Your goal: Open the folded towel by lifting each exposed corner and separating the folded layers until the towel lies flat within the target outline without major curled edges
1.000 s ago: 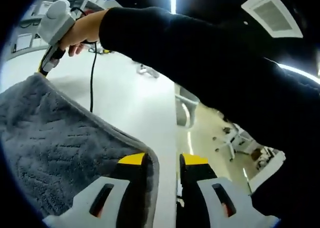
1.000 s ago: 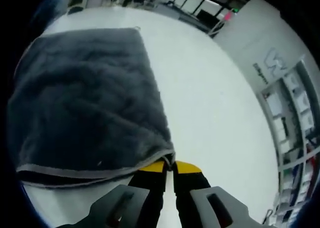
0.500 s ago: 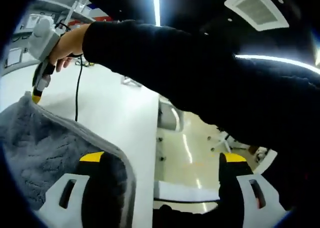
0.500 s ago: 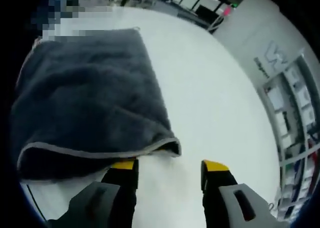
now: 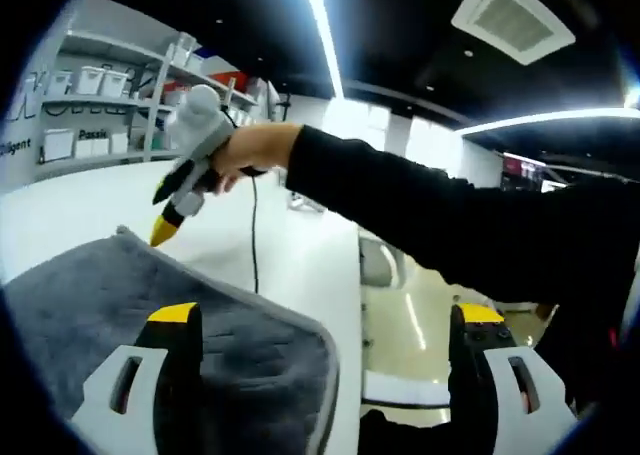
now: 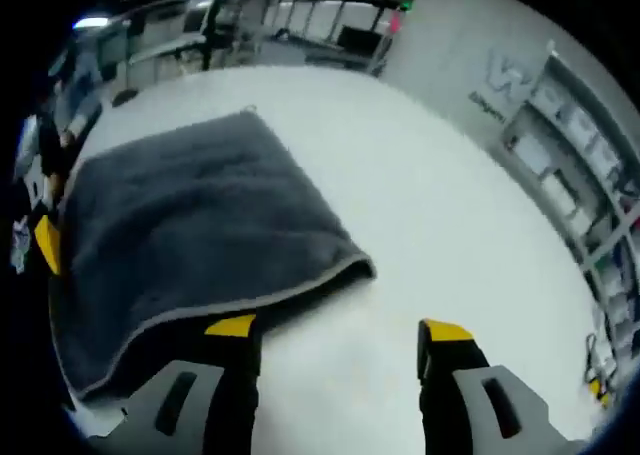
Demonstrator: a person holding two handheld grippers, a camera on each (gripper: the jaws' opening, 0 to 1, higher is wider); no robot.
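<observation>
Two yellow-tipped jaws of the left gripper [image 5: 325, 320] spread wide at the near edge of the left gripper view, gripping nothing, the left one over the grey towel [image 5: 150, 305], the right one beyond the table edge above the floor. Just past them, a rounded, light-hemmed towel corner lying on the white table [image 5: 290, 245]. Farther off, the right gripper [image 5: 185, 190] held in a hand [image 5: 245, 150] with a dark sleeve [image 5: 420, 215], yellow tip hanging just above the towel's far edge, a black cable [image 5: 254, 235] dangling below the hand. Shelves [image 5: 110, 85] with white boxes along the far wall. Likewise parted in the right gripper view: jaws of the right gripper [image 6: 338, 327] open and empty, towel corner [image 6: 355, 267] between and a little beyond them. Towel [image 6: 190, 225] flat on the table [image 6: 450, 225], reaching far and left, with a second layer showing beneath the hem at the near left edge. Yellow tip of the left gripper [image 6: 45, 243] at the towel's left edge.
</observation>
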